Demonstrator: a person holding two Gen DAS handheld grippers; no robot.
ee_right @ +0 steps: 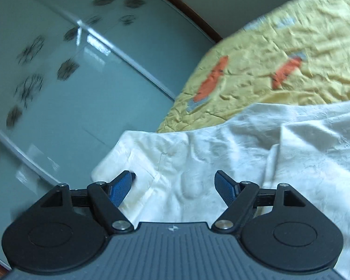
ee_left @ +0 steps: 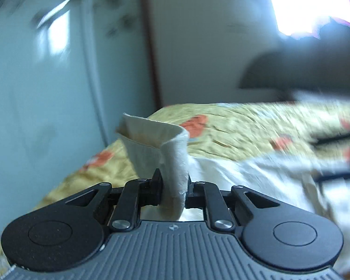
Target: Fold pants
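Observation:
The pants (ee_right: 233, 144) are cream-white, crumpled cloth lying on a yellow bedspread (ee_right: 280, 53) with orange prints. My left gripper (ee_left: 173, 183) is shut on a hem end of the pants (ee_left: 165, 149) and holds it raised above the bed, the cloth standing up between the fingers. The rest of the pants (ee_left: 252, 177) trails off to the right in that view. My right gripper (ee_right: 173, 182) is open, its blue pads (ee_right: 120, 187) spread over an edge of the pants near the bed's corner, holding nothing.
A frosted glass wardrobe door (ee_right: 65, 74) with dark flower prints stands left of the bed. A bright window (ee_left: 312, 2) and a dark shape (ee_left: 298, 70) are at the right in the left wrist view. The bedspread (ee_left: 245, 126) extends far right.

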